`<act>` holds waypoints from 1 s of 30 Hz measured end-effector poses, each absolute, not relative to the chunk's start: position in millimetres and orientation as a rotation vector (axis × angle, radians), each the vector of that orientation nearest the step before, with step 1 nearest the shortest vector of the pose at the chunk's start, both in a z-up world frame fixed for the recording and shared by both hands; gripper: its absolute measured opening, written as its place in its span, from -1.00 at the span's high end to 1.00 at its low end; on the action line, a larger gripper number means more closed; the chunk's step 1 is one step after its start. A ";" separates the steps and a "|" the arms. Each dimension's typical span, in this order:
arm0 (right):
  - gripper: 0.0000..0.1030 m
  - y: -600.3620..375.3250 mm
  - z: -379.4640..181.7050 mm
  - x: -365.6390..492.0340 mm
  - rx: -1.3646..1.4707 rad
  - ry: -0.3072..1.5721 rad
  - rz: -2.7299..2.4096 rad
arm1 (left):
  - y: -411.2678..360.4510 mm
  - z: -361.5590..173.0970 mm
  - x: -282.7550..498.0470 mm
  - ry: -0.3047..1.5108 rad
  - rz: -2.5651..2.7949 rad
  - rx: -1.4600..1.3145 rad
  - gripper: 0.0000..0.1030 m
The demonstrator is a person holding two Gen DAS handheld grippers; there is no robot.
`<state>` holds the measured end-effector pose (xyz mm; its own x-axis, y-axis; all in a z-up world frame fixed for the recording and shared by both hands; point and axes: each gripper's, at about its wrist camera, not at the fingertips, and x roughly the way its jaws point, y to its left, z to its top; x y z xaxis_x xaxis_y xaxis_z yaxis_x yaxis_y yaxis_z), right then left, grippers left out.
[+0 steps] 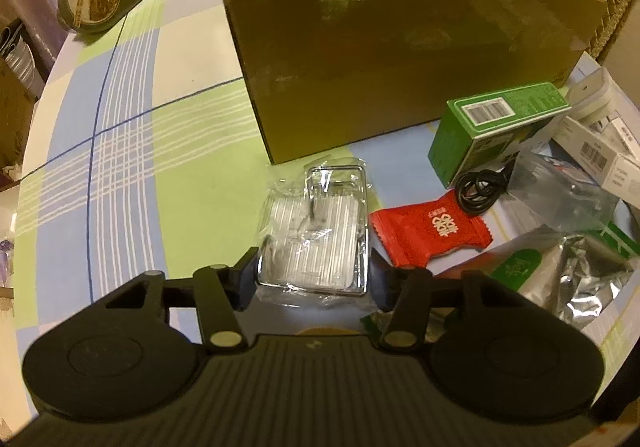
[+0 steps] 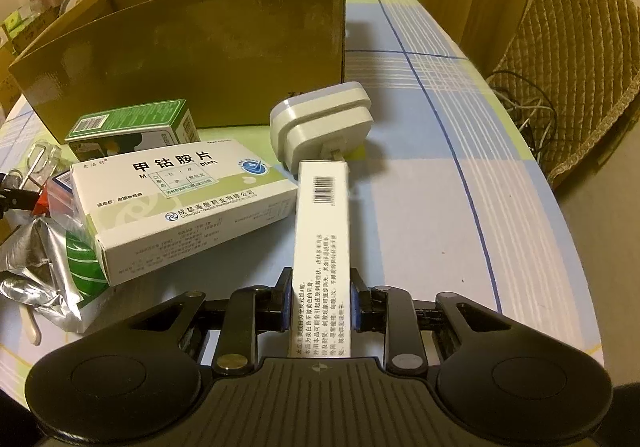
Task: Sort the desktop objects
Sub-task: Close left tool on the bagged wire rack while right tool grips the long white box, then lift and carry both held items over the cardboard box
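Slim white carton [image 2: 320, 247], barcode and small print.

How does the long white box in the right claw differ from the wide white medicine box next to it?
The long white box is slim and narrow, clamped at its near end by the right claw. The wide medicine box is broad and flat, ungripped, resting partly on the clutter at the left. The slim one shows a barcode; the wide one a green-trimmed title face. Both are white printed cartons.
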<state>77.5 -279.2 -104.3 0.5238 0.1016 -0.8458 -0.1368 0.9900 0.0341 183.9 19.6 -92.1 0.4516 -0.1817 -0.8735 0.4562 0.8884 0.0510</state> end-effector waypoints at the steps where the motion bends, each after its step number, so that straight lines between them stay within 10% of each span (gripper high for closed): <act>1: 0.55 -279.7 -104.0 77.3 -0.039 1.012 0.143 | 20.4 -90.6 183.0 1.028 -0.404 0.289 0.04; 30: 0.55 -279.6 -9.2 62.2 -0.044 0.796 0.202 | -8.4 7.2 142.0 0.842 -0.442 0.168 0.04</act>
<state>62.2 -279.6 -9.2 0.6811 0.1636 -0.7136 -0.1964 0.9798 0.0372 142.0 -8.4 7.2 0.5821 -0.3113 -0.7512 0.4419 0.8966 -0.0291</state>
